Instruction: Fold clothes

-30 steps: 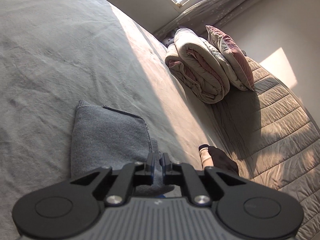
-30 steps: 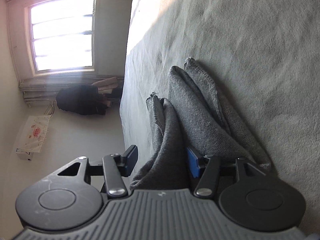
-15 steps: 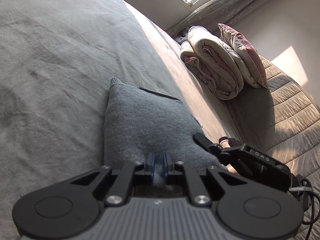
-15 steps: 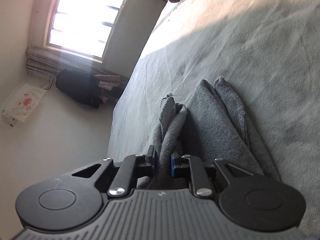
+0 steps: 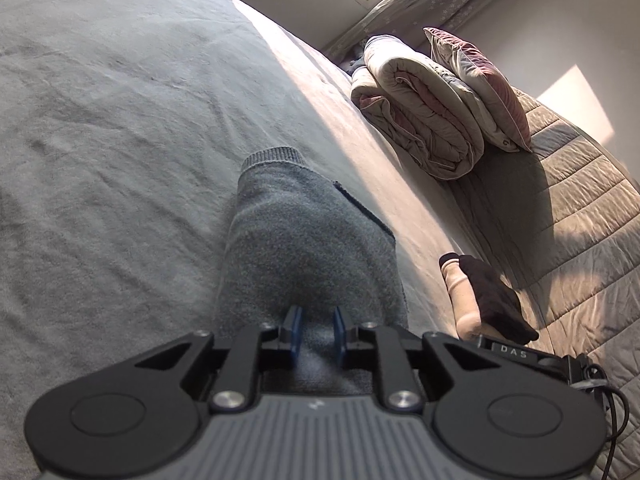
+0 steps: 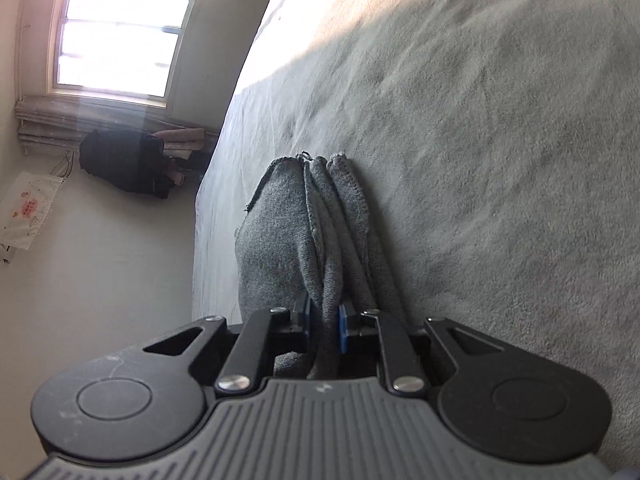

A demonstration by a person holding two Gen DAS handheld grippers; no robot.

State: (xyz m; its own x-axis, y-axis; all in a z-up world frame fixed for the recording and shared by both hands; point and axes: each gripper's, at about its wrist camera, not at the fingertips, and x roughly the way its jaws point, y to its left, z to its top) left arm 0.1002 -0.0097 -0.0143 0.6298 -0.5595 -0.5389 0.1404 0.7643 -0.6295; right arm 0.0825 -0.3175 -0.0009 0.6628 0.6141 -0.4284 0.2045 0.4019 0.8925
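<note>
Left wrist view: the left claw (image 5: pixel 316 334) has its blue pads a bit apart with the grey garment (image 5: pixel 308 248) between them, fabric bunched in the gap, so it's not pinched tight from what I can see. The garment lies folded on the bed (image 5: pixel 120 120), ribbed cuff end pointing away. Off to the right there's the right claw's body (image 5: pixel 516 354) with a hand (image 5: pixel 480 292) on it, and further back a rolled duvet (image 5: pixel 420 108) with a pillow (image 5: pixel 480 84) leaning on it.

Right wrist view: the right claw (image 6: pixel 324 326) is clamped on a fold of the garment (image 6: pixel 280 236), several layers stacked edge-on against the bed (image 6: pixel 500 140). Window (image 6: pixel 116 28) at the upper left, dark bag (image 6: pixel 120 162) below it.
</note>
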